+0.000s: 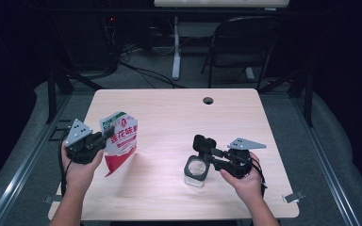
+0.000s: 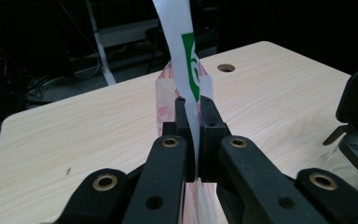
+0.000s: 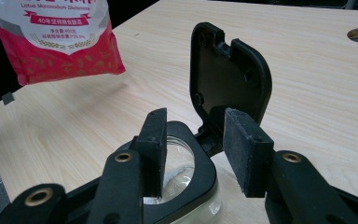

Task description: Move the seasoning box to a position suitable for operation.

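The red-and-white seasoning pouch [image 1: 119, 141] hangs clear of the wooden table [image 1: 169, 117] at its left side, pinched by its flat top edge in the closed left gripper [image 1: 107, 134]. It looks light, limp and slick, so that sealed seam is the sound hold. The right gripper [image 3: 193, 151] straddles the black rim of a clear jar [image 1: 196, 170], hinged lid [image 1: 203, 142] up, probably steadying it; whether its pads press is unclear.

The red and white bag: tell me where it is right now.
In the high view the red and white bag hangs above the table's left side, pinched at its edge by the left gripper, left of the clear jar.
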{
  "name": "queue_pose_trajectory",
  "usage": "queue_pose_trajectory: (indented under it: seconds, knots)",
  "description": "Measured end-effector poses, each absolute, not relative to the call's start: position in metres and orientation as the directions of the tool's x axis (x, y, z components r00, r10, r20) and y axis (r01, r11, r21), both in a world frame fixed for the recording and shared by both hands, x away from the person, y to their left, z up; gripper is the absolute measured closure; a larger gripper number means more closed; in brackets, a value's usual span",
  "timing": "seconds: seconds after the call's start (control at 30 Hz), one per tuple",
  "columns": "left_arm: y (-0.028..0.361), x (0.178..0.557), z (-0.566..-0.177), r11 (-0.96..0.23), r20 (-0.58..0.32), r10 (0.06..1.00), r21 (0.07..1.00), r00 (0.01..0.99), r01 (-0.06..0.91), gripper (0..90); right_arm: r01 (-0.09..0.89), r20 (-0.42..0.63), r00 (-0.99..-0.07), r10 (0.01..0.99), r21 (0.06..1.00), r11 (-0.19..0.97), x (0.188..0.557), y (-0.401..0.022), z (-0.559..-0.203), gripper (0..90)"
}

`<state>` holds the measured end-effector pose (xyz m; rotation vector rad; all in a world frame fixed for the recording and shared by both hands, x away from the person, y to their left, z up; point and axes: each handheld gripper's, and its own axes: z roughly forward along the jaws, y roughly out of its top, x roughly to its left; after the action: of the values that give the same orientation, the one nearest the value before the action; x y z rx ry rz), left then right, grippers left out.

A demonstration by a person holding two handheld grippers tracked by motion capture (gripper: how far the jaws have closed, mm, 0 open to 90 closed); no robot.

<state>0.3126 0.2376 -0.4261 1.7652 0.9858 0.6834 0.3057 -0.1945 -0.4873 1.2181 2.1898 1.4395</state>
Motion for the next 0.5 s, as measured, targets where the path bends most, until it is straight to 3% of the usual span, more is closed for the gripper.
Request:
queue_pose_trajectory:
  seconds: [0.33,0.5]
  knots:
    - [0.233,0.318,-0.43,-0.207,-0.003,0.844,0.92,0.536,0.333,90.0,0.512,0.222,-0.622,0.751,0.841,0.176,0.303,-0.195,-0.489,59.2]
    - [0.215,0.319,-0.433,-0.233,-0.015,0.799,0.914,0.602,0.332,90.0,0.514,0.223,-0.621,0.751,0.84,0.175,0.301,-0.196,-0.49,59.1]
